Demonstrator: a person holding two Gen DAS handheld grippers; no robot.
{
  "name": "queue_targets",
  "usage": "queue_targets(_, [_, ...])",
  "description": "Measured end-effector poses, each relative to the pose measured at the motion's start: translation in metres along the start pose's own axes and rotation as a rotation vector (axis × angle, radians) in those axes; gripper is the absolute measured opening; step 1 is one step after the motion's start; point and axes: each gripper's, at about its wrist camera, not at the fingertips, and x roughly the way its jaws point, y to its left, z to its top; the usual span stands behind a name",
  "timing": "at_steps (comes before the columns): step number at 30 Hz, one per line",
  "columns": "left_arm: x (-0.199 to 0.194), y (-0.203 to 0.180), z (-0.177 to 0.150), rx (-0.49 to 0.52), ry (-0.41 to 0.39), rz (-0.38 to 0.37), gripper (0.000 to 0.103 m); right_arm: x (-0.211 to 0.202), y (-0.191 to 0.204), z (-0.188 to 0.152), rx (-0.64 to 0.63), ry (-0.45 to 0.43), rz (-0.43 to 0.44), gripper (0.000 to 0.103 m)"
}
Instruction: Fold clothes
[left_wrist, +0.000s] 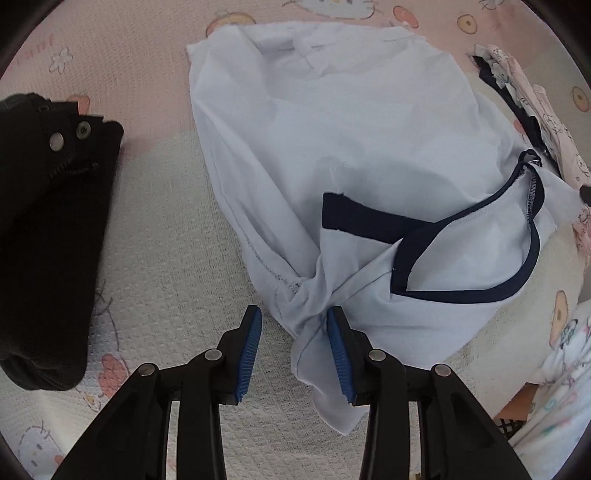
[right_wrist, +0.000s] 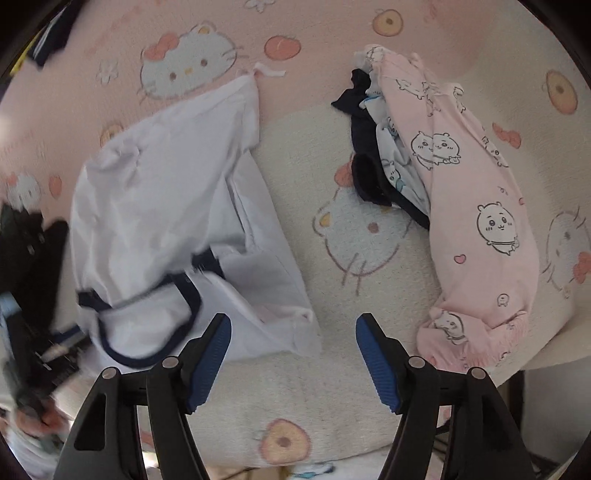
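The pale blue shirt (left_wrist: 332, 140) lies crumpled in the middle of the bed (left_wrist: 166, 229), its navy-trimmed neckline (left_wrist: 461, 258) turned toward five o'clock in the left wrist view and a twisted bunch of cloth, probably a sleeve or shoulder, trailing down at six o'clock. The left gripper (left_wrist: 294, 325) is spread, and that bunch rests against its right pad (left_wrist: 338, 347) without being pinched; the left pad (left_wrist: 251, 350) stands clear over bare bedding. The right gripper (right_wrist: 293, 332) is spread wide too and holds nothing, hovering over the blanket just beside the shirt's near corner (right_wrist: 303, 332), which sits at about ten o'clock from it. The step in hand looks like taking hold to spread the shirt flat before any fold. To do it well, the left gripper should shift toward three o'clock so the twisted cloth sits between both pads, then close on a single layer near the seam rather than the whole knot. The right gripper should move toward nine o'clock and take the corner, so the two can pull apart evenly. A black garment (left_wrist: 48, 221) at nine o'clock and a pink pyjama pile (right_wrist: 472, 206) at two o'clock in the right view lie well apart and need no attention.
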Motion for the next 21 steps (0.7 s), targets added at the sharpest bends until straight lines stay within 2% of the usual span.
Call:
queue_targets(4, [-0.005, 0.007, -0.001, -0.067, -0.039, -0.004, 0.032, 0.009, -0.001, -0.002, -0.012, -0.021, -0.006, 0.069])
queue_targets(5, [-0.006, 0.010, -0.002, -0.087, -0.044, -0.012, 0.032, 0.011, -0.003, -0.001, -0.004, -0.023, 0.000, 0.064])
queue_targets(6, [-0.006, 0.013, -0.002, -0.107, -0.050, -0.021, 0.032, 0.014, -0.004, 0.000, 0.008, -0.022, 0.020, 0.041])
queue_targets(7, [-0.006, 0.015, -0.003, -0.119, -0.049, -0.033, 0.030, 0.017, -0.006, 0.003, 0.019, -0.017, 0.038, 0.030])
queue_targets(8, [-0.005, 0.016, -0.004, -0.130, -0.049, -0.045, 0.030, 0.020, -0.007, 0.005, 0.029, -0.011, 0.051, 0.026])
queue_targets(11, [-0.003, 0.018, -0.004, -0.121, -0.041, -0.038, 0.030, 0.031, -0.004, 0.012, 0.018, 0.018, 0.046, 0.025])
queue_targets(16, [0.004, 0.018, -0.001, -0.102, -0.020, -0.027, 0.030, 0.054, -0.001, 0.020, -0.018, 0.066, -0.039, 0.025])
queue_targets(21, [0.012, 0.016, 0.003, -0.089, -0.004, -0.019, 0.031, 0.069, -0.010, 0.025, 0.028, 0.083, -0.019, 0.025])
